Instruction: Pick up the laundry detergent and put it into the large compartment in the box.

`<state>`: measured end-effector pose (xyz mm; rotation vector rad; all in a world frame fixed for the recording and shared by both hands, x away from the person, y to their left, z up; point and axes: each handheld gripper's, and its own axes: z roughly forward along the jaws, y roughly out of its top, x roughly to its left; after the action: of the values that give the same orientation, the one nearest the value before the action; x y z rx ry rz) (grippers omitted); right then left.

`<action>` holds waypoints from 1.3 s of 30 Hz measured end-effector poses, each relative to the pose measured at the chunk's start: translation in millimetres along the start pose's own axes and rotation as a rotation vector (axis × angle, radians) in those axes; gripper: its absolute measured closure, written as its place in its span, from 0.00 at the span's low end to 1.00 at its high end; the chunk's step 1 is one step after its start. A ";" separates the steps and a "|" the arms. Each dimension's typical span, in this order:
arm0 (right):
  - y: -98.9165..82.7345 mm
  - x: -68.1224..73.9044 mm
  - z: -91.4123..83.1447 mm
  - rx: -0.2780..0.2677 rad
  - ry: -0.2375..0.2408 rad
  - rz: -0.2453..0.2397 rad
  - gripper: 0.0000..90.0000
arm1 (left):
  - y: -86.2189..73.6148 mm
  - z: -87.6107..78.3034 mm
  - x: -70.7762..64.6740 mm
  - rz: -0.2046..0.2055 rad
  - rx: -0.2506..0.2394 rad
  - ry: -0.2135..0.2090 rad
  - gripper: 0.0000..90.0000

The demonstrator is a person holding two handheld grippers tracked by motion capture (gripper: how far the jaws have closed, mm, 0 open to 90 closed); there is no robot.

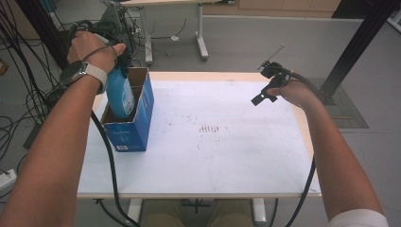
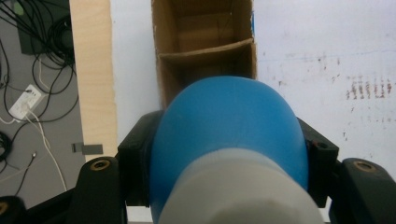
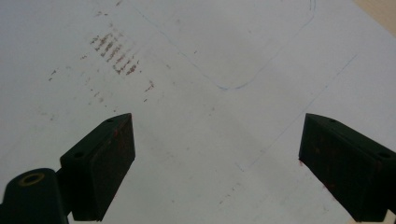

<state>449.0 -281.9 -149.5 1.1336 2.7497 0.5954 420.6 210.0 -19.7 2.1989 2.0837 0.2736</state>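
A blue bottle [image 1: 118, 92] with a white lower end [image 2: 236, 191] hangs upright, its bottom part inside an open blue cardboard box [image 1: 137, 127] at the table's left. My left gripper [image 1: 111, 56] is shut on the bottle from above; in the left gripper view both black jaws press its sides over the box's brown divided interior [image 2: 205, 46]. My right gripper [image 1: 265, 90] hovers over the table's right half. Its jaws stand wide apart in the right gripper view [image 3: 215, 168], with nothing between them.
The white table sheet [image 1: 213, 142] carries brown smudges [image 1: 210, 128] near its middle and a faint blue outline [image 3: 224, 70]. Cables [image 1: 28, 94] and equipment lie on the floor to the left. Another table's legs [image 1: 201, 33] stand behind.
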 end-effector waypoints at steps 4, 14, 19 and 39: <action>0.2 0.0 0.6 0.007 -0.003 0.002 0.12 | 0.5 8.3 1.8 0.003 0.005 -0.005 0.41; 2.3 1.7 3.5 0.013 -0.005 0.002 0.12 | -2.3 22.4 3.7 0.011 -0.007 -0.004 0.41; 2.3 2.4 4.1 0.014 -0.005 0.003 0.12 | -1.3 30.7 3.4 0.017 -0.005 0.003 0.41; -0.3 0.6 9.3 0.026 -0.009 0.025 0.12 | -3.2 73.3 2.1 0.035 0.007 0.004 0.41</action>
<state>450.6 -278.7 -158.1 1.1746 2.7476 0.5570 432.1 216.1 -92.0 2.2422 2.0525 0.2742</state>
